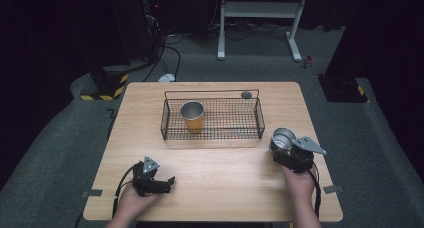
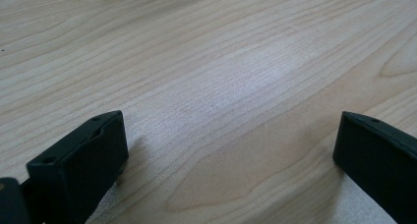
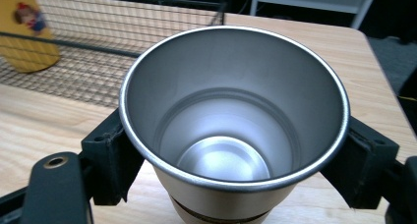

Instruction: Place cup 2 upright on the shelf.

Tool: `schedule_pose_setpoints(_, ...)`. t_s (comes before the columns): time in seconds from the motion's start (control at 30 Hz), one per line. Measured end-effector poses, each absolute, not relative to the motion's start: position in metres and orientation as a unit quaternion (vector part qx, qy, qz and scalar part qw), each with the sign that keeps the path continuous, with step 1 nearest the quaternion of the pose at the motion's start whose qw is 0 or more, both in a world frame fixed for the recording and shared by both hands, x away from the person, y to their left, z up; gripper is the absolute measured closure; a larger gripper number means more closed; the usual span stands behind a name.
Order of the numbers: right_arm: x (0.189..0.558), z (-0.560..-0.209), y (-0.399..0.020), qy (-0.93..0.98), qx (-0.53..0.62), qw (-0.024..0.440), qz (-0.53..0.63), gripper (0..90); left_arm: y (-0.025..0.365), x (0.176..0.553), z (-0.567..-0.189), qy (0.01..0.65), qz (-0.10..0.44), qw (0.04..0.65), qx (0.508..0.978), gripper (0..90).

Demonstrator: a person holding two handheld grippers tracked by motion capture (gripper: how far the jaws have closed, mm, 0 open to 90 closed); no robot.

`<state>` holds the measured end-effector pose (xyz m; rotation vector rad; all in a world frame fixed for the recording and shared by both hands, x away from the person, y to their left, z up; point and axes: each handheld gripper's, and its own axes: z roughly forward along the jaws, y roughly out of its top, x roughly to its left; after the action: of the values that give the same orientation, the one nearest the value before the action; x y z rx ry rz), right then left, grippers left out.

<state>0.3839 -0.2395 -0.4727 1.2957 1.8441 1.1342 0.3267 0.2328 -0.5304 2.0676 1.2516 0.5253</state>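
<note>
A steel cup (image 1: 283, 137) (image 3: 231, 130) stands upright and empty at the table's right, and my right gripper (image 1: 285, 149) (image 3: 231, 155) is shut on its sides just below the rim. A yellow cup (image 1: 192, 116) (image 3: 29, 30) with a steel lining stands upright in the left part of a black wire basket (image 1: 260, 119) (image 3: 98, 62). My left gripper (image 1: 167, 182) (image 2: 231, 150) rests low over the bare wood near the front left, open, with nothing between its jaws.
The wooden table (image 1: 225, 188) has bare room between the two grippers and in front of the basket. A small dark round object (image 1: 246, 94) lies behind the basket's back right corner. Tape marks (image 1: 332, 189) sit at the table's front edges.
</note>
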Motion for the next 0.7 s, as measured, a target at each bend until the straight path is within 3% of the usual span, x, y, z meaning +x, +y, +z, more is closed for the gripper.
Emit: schedule_pose_setpoints(0.7,0.367,-0.462,-0.202,0.695,0.478,0.308,0.440,18.6,0.242,0.340,-0.530,0.479,0.203,0.327,0.789,0.8)
